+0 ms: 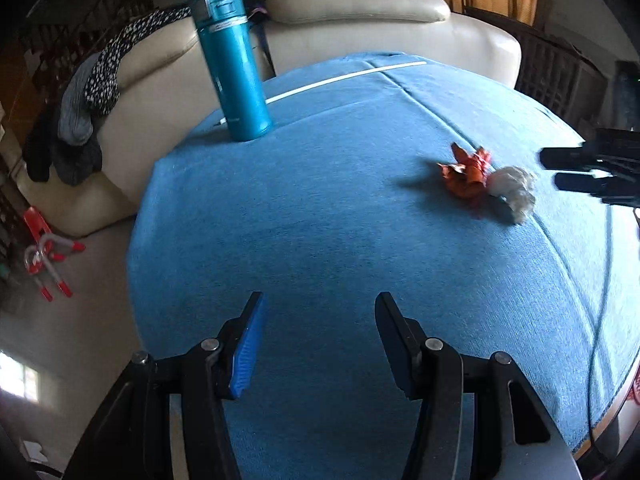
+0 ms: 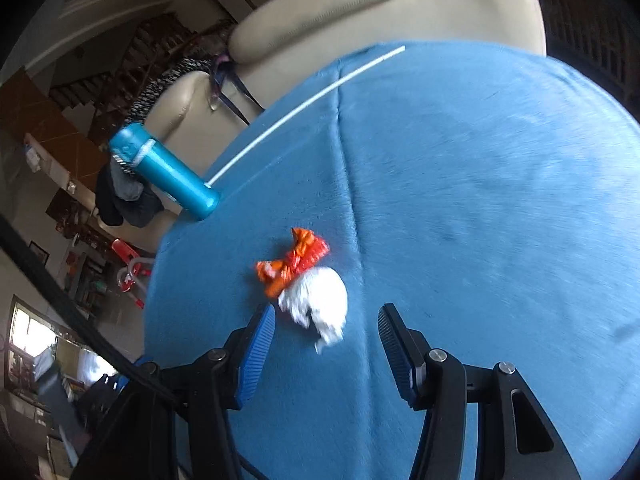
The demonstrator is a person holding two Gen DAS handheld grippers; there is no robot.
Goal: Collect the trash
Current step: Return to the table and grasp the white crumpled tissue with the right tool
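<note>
Right gripper [image 2: 326, 346]: jaws parted, nothing clamped, poised just short of a crumpled white paper wad [image 2: 320, 304], evidently lined up to straddle it. White wad touching a crumpled orange wrapper [image 2: 294, 266]; both lying loose on a blue-covered table [image 2: 480, 200], toward its left edge as seen from the right wrist, between the gripper and the far-left corner. Left gripper [image 1: 318, 340]: jaws likewise parted and empty, hovering over bare blue cloth near the table's near edge, well apart from the trash; apparently held back to leave the approach free for the other hand. At the far-left corner, a teal flask [image 1: 232, 60] standing upright, probably not trash and clear of the reach. Along the far edge, a thin white stick [image 2: 304, 104] lying flat. Beyond the table, a cream sofa [image 1: 360, 20] with dark clothes [image 1: 92, 92] draped over its arm. No bin or bag visible in either view; drop-off point undetermined.
</note>
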